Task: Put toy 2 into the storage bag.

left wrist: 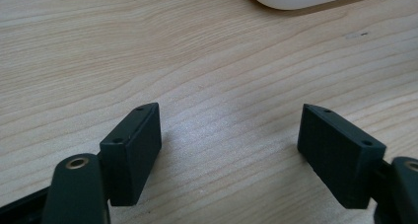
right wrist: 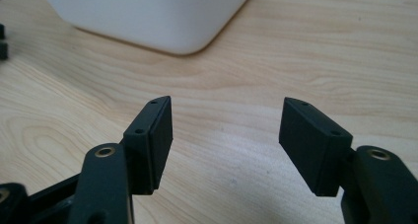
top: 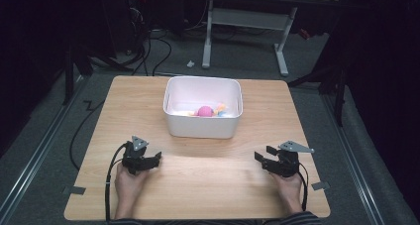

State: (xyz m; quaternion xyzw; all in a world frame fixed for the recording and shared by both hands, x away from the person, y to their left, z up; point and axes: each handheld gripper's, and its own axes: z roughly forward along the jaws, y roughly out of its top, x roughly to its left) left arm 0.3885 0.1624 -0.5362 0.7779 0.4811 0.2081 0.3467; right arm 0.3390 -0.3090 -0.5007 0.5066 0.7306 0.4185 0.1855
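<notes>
High view: resting on table (top: 198, 185), left gripper (top: 157, 158) and right gripper (top: 258, 158), jaws spread, empty, pointing inward; bin (top: 203, 126) between, holding toys (top: 205, 111).

Bench (top: 198, 185): light wood w/ wavy grain. Tub (top: 202, 126): plain white, inside a pink ball (top: 204, 111) plus yellow & blue bits. Left gripper (top: 154, 159) & right gripper (top: 260, 158): black, grey top plates, brass-coloured pivot rings. Floor (top: 39, 155): grey.

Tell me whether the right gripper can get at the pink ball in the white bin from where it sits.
Probably yes: the right gripper is open and empty, the white bin has no lid, and the pink ball lies exposed, though it must clear the near wall.
</notes>
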